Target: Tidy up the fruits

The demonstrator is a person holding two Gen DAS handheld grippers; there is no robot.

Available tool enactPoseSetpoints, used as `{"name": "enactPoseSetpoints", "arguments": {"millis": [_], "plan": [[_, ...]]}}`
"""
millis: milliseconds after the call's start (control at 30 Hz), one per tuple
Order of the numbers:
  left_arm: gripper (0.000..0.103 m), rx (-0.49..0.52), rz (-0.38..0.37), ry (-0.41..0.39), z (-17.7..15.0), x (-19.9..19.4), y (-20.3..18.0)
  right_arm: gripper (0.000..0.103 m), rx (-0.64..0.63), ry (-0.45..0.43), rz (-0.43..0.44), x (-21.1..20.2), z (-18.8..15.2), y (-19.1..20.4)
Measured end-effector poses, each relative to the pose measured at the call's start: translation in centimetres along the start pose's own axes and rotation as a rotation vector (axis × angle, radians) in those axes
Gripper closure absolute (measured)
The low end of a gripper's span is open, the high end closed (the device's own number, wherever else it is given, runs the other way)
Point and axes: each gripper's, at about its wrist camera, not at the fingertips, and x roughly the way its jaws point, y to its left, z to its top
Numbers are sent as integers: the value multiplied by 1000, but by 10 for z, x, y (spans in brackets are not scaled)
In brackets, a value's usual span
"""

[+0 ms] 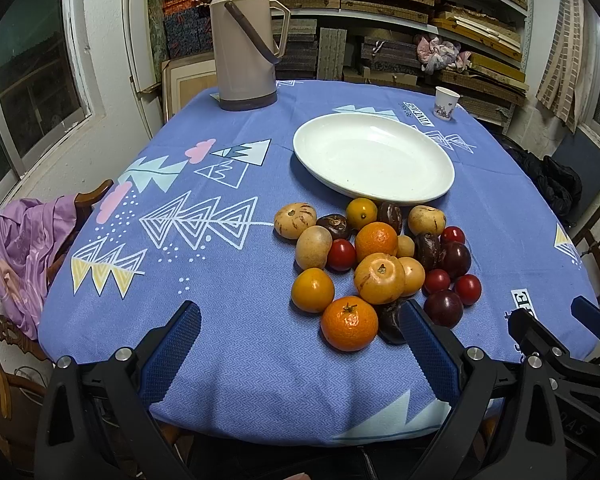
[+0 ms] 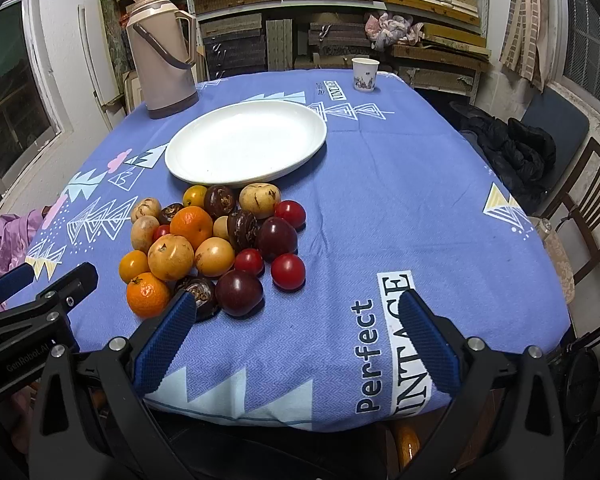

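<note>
A pile of fruit lies on the blue tablecloth: oranges, yellow-brown fruits, dark plums, small red tomatoes and dark brown ones. Just behind the pile sits an empty white plate. My left gripper is open above the table's near edge, its right finger beside the nearest orange. My right gripper is open too, its left finger in front of a dark brown fruit. Neither holds anything. Each gripper shows at the edge of the other's view.
A beige thermos stands at the far left of the table and a small paper cup at the far right. Chairs flank the table, one with purple cloth, one with a dark jacket. Shelves of boxes fill the back wall.
</note>
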Motion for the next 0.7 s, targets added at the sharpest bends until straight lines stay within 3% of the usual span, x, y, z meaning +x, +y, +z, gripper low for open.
{"name": "enactPoseSetpoints", "arguments": {"millis": [500, 700], "plan": [[3, 1, -2, 7, -1, 2, 0, 4, 1, 8, 1, 1, -1, 0], [3, 1, -42, 16, 2, 11, 10, 4, -8, -9, 11, 4, 0, -3]]}}
